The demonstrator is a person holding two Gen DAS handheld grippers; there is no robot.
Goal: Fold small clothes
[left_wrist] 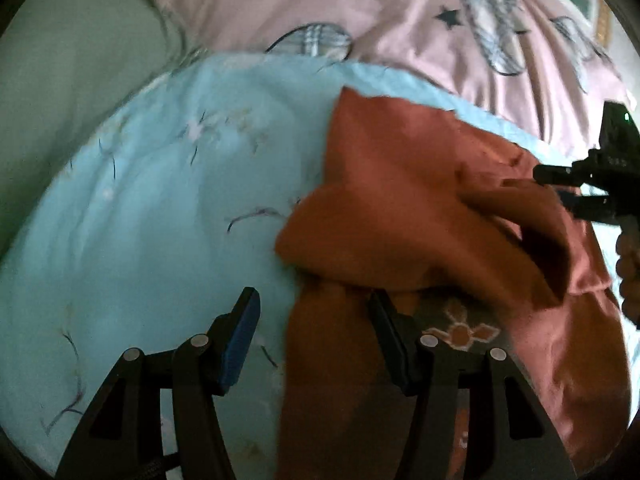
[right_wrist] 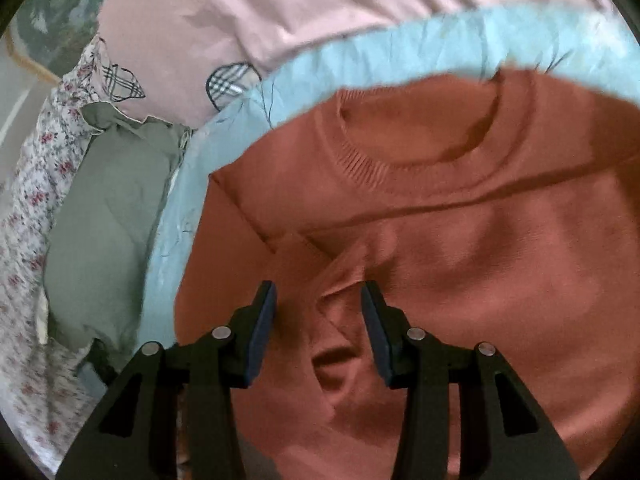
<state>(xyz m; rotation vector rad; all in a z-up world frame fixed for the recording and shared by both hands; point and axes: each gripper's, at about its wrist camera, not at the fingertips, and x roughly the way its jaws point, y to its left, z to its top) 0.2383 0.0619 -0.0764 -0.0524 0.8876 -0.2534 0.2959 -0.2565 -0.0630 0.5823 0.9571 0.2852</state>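
Observation:
A rust-orange knit sweater lies on a light blue sheet, partly folded, with a flap turned over and a flower patch showing under it. My left gripper is open, its jaws straddling the sweater's left edge just above the cloth. In the right wrist view the sweater shows its round ribbed collar at the far side. My right gripper is open over a bunched fold of the sweater. It also shows in the left wrist view at the sweater's right side.
A pink quilt with plaid shapes and stars lies beyond the blue sheet. A grey-green cloth and a floral fabric lie to the left of the sheet.

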